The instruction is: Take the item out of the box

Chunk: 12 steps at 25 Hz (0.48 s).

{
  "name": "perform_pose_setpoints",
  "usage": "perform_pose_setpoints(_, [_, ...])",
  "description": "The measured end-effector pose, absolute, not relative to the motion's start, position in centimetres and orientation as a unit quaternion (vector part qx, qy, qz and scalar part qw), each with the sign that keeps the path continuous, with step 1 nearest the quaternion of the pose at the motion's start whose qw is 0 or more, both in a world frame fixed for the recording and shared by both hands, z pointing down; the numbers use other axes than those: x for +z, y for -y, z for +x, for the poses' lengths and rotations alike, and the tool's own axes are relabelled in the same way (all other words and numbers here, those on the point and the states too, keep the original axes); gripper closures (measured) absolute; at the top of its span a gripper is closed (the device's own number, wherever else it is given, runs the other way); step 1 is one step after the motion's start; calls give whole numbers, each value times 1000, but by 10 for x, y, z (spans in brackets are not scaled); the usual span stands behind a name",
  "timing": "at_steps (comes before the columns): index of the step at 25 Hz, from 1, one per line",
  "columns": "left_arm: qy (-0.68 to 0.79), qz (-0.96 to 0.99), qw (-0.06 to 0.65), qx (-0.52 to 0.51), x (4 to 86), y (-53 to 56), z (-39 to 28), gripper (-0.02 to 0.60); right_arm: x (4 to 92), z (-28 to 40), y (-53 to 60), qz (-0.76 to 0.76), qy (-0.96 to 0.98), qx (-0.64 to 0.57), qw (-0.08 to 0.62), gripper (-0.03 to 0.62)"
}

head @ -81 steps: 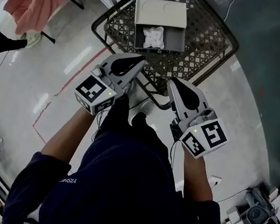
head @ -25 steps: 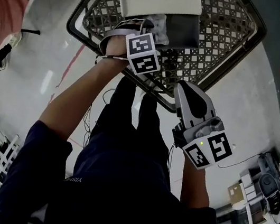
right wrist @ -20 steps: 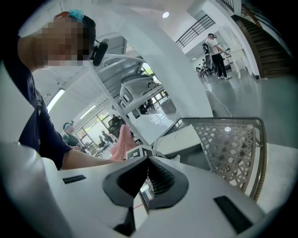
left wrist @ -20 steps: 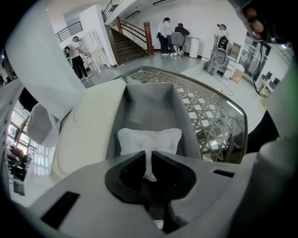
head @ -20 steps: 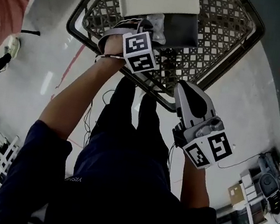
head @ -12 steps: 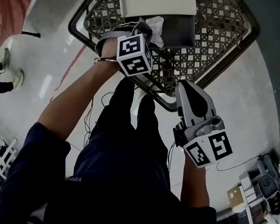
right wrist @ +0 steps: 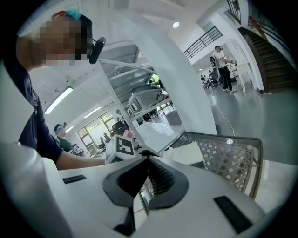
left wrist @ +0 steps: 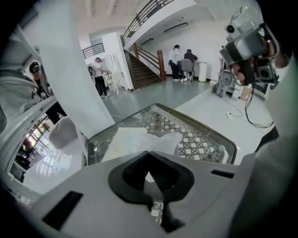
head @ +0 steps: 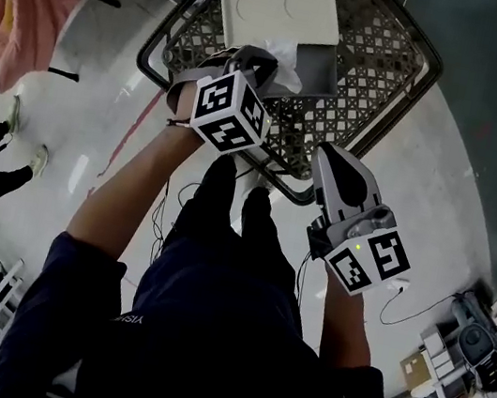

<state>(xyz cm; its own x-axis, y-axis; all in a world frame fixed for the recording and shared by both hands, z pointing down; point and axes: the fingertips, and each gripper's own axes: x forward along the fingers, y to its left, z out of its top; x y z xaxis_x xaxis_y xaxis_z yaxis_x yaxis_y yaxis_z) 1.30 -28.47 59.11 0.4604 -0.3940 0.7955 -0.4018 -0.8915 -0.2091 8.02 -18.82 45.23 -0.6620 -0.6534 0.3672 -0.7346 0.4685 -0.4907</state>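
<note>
Left gripper (left wrist: 149,160) fingers just snapped shut, pinching the white crumpled item (left wrist: 160,138), apparently lifting it from the box (head: 322,63); right gripper (right wrist: 149,162) idle, fingers pressed together.

Small white print on the person's dark shirt (head: 124,319) shows upside down and seems to read "YISH". The left marker cube (head: 230,110) and right marker cube (head: 367,258) carry black-and-white square codes.

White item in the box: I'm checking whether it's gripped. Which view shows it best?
Left gripper view: the white item sits just past the left gripper, whose shut jaws pinch a fold. Head view shows it small, poking out of the box. Right gripper view doesn't clearly show it.
</note>
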Motion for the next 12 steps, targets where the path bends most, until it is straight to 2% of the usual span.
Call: perform_pose_setpoints(12, [302,885,-32,353,447,268,9,575,379,79,177,408,876,254,43,569])
